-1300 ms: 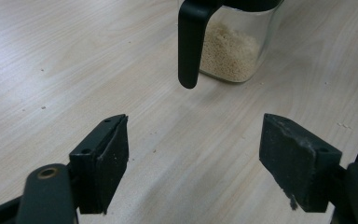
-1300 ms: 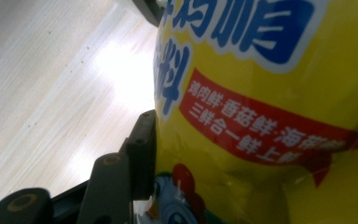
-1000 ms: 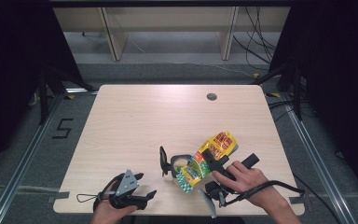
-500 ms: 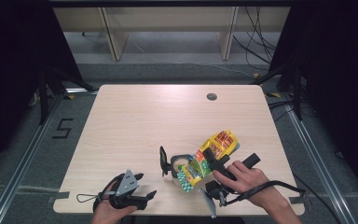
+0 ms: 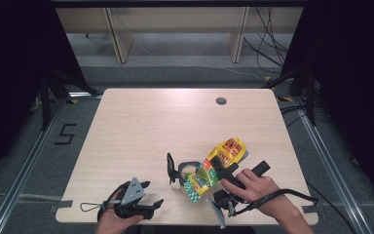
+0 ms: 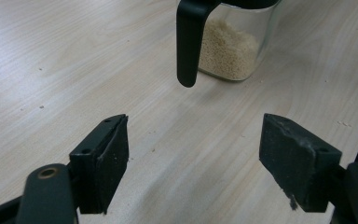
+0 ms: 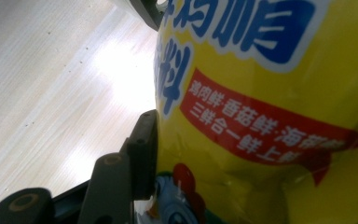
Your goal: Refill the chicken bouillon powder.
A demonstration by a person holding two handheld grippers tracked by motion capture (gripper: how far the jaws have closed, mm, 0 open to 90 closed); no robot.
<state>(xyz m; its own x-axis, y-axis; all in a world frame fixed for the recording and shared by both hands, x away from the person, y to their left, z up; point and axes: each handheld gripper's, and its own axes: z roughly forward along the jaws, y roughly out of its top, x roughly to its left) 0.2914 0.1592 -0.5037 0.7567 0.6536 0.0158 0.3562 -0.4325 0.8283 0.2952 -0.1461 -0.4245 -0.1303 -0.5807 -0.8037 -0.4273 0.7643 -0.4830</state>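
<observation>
A yellow printed bag (image 5: 230, 150) lies tilted, its green lower end over the mouth of a glass jar (image 5: 189, 174) with a black handle (image 5: 169, 168). My right gripper (image 5: 238, 168) is shut on the bag. In the right gripper view the bag (image 7: 270, 93) presses against one pad (image 7: 144, 149) and hides the other. My left gripper (image 5: 152, 193) rests near the table's front edge, left of the jar, open with nothing between its jaws. The left gripper view looks past the open left gripper (image 6: 193, 158) at the jar (image 6: 230, 51), which holds pale grains, and its handle (image 6: 188, 42).
The wooden table (image 5: 151, 126) has a dark round grommet (image 5: 221, 101) near its far edge. A cable (image 5: 282, 195) trails from the right gripper over the front right corner. Wooden shelving legs (image 5: 117, 39) and cables stand on the floor beyond the table.
</observation>
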